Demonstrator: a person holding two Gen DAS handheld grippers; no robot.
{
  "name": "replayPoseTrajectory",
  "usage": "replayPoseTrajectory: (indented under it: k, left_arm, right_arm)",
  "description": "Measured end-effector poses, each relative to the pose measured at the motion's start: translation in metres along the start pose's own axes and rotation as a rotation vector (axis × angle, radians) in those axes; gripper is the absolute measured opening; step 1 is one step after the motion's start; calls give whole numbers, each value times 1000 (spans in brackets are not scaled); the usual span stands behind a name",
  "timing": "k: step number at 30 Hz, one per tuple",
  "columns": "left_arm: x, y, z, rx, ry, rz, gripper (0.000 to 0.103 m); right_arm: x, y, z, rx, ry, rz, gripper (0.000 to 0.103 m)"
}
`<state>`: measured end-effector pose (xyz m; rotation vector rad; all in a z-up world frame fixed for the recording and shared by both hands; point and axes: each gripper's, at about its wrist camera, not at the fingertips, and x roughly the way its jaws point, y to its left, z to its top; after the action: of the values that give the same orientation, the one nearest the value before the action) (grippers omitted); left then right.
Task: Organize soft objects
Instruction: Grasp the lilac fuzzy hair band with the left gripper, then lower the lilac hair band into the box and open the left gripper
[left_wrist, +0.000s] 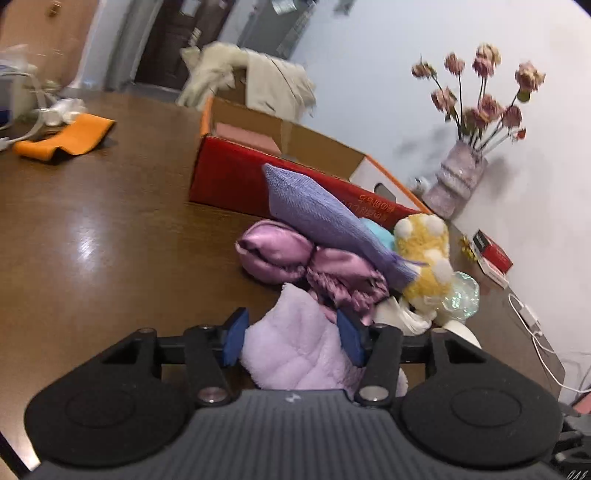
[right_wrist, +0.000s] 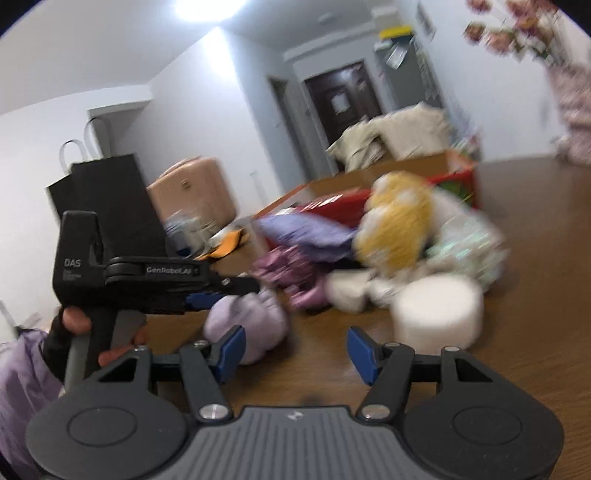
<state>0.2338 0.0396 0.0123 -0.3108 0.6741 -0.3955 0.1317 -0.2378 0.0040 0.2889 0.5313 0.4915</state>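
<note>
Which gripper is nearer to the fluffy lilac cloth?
Left. The left gripper has the fluffy lilac cloth between its pads, pressing on it. The right gripper is open just beside the cloth, over bare table.

- A home, a lived-in room
- Dark wooden worktop (left_wrist: 110, 206) with a vase of dried roses (left_wrist: 458, 173) against a white wall
- Dark entrance door (right_wrist: 343, 96) down a hallway
- Black paper shopping bag (right_wrist: 107, 199) and peach suitcase (right_wrist: 195, 192) standing nearby
</note>
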Motion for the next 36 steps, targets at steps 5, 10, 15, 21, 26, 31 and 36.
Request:
replayPoseTrajectory:
  k: [5,10,15,21,26,31,36]
  left_arm:
    - [-25,-16,-29,2,-51,18,53]
    - [-27,-18,-31,38,-62,-1,54]
    - [-28,-14,-31,16,-40,-28,47]
    - [-51,-7,-39,-5,-84,-81,63]
    - [-53,-3,-49,-21,-84,-91,64]
    - [-42,-17,-46,40,-45,-60,27]
    - [-45,-33,-14,105,-82,-100,19]
  right_arm:
    - [16,22,-6,-24,41,55,59]
    - [21,30,-11,-51,75,54,47]
    - [17,17,-8,-19,66,7,40]
    - [13,1,-3,30,37,-33,40]
    - [17,-1,-1,66,39,6,41]
    - [30,4,1,89,68,14,28]
    - [17,6,30,29,-7,28,23]
